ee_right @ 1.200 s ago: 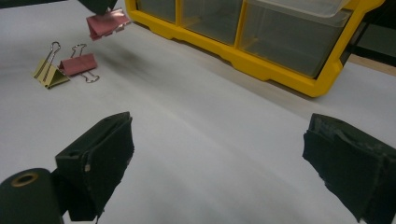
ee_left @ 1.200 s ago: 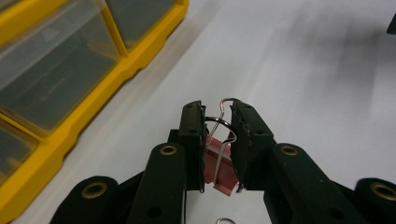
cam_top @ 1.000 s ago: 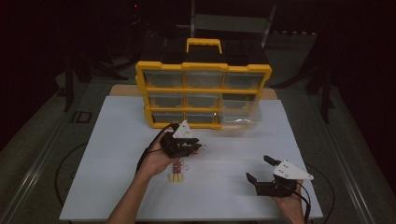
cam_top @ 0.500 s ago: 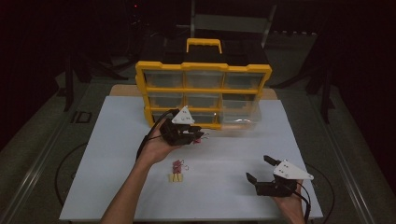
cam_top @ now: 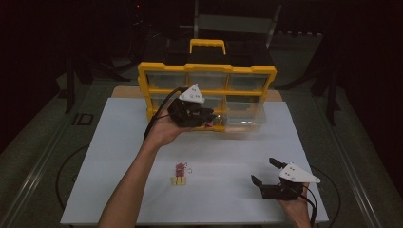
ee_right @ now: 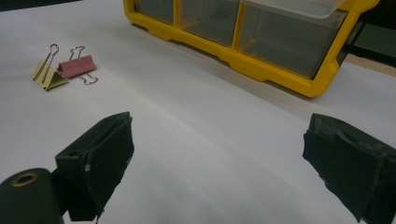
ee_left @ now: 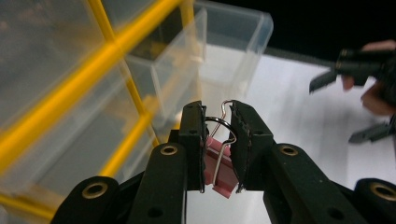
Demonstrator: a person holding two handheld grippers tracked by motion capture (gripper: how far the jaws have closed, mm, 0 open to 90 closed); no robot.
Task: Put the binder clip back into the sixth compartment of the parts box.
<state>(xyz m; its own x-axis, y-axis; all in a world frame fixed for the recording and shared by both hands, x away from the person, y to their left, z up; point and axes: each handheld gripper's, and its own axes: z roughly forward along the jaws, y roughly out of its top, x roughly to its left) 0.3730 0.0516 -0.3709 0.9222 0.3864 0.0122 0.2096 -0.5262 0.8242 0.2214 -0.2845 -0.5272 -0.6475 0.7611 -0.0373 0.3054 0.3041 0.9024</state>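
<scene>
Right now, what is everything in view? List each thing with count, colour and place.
Binder clip in grip: one, pink, clamped between the left tongs' jaws.
Binder clips on the sheet: two, one pink, one yellow, side by side near the front centre.
Organiser case: one, yellow frame with clear drawers, at the back of the table.
Pulled-out drawer: one, clear, lower right of the case.
Sheet: one, white, covering the table.
Left tongs: black, raised before the case.
Right tongs: black, open, low at front right.
</scene>
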